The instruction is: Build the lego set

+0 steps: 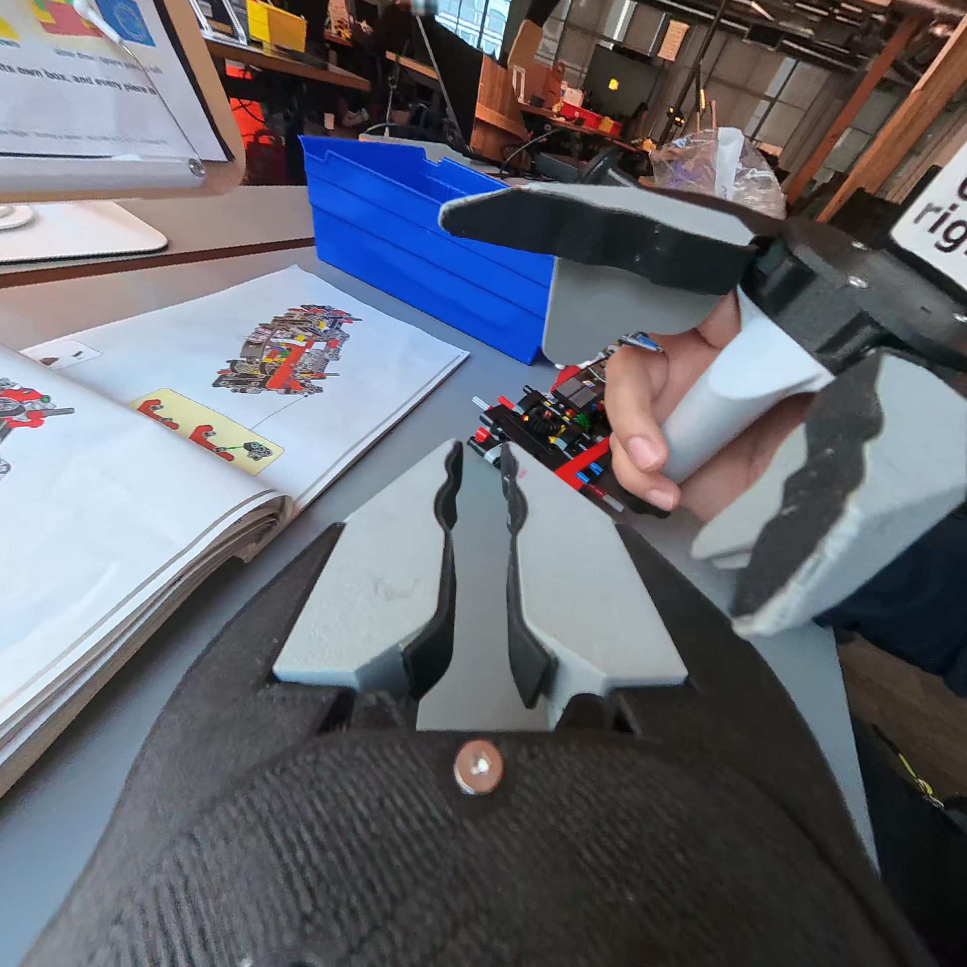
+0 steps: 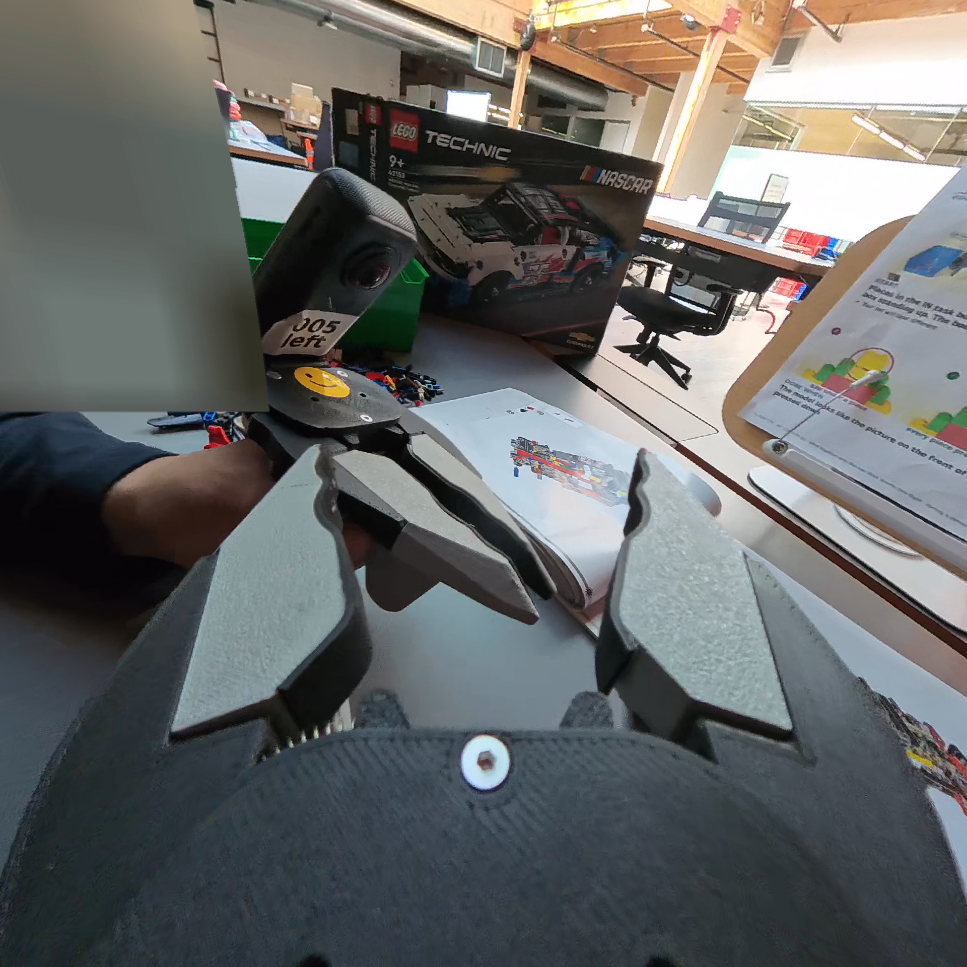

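The left gripper (image 1: 481, 460) hovers slightly parted and empty just short of the black-and-red brick model (image 1: 549, 418) on the grey table (image 1: 445, 366) – beside the open instruction booklet (image 1: 209, 418) – while the right gripper (image 2: 479, 502) (jaws spread wide) grips nothing.

The left gripper (image 1: 481, 460) hovers low over the tabletop, its fingers a narrow gap apart with nothing between them. The right gripper (image 2: 479, 486), gripped by a hand (image 1: 659, 418), is tilted with its fingers spread wide and bare, just beside the left one.
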Demonstrator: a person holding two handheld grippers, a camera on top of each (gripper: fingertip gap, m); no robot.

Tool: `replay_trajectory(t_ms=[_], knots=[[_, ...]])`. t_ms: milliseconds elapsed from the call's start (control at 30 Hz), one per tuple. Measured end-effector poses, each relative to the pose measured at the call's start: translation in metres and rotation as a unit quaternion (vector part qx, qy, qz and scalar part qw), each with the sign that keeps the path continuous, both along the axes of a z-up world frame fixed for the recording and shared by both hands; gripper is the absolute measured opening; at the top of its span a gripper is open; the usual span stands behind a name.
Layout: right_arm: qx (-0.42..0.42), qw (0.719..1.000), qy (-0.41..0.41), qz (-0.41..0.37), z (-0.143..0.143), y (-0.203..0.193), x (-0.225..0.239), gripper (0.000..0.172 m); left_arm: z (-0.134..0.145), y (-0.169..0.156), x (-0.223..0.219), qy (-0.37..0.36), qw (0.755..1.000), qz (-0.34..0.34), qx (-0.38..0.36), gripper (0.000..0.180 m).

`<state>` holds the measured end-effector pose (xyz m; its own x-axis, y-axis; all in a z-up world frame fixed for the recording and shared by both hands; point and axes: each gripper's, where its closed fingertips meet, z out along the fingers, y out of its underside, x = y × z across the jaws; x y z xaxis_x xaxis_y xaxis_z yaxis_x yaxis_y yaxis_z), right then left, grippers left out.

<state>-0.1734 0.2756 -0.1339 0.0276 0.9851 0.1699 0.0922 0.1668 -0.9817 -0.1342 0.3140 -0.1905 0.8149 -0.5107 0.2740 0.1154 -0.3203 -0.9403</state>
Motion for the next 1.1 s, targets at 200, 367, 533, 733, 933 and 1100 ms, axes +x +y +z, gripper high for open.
replay_trajectory(t_ms=[200,367,533,733,933,1100], knots=[[0.046,0.999,0.016,0.006,-0.007,-0.016,-0.009,0.092,-0.009,0.000,-0.022,0.060,0.998,0.030,0.010,0.011],[0.118,0.992,0.033,0.042,-0.008,-0.041,-0.012,0.075,-0.006,-0.001,-0.029,0.077,0.996,0.044,0.024,0.010],[0.062,0.995,0.020,0.072,-0.026,-0.038,-0.006,0.025,-0.001,0.004,-0.043,0.085,0.992,0.078,0.048,0.007],[-0.005,0.999,0.011,0.038,-0.030,-0.017,-0.004,0.000,0.000,0.003,-0.041,0.145,0.982,0.096,0.080,0.006],[0.029,0.999,0.012,0.014,-0.030,-0.019,-0.004,0.000,0.014,-0.027,-0.046,0.102,0.991,0.081,0.016,0.013],[0.048,0.999,0.006,-0.011,-0.033,-0.016,-0.006,0.000,0.075,-0.080,-0.146,0.143,0.983,0.101,-0.051,0.021]])
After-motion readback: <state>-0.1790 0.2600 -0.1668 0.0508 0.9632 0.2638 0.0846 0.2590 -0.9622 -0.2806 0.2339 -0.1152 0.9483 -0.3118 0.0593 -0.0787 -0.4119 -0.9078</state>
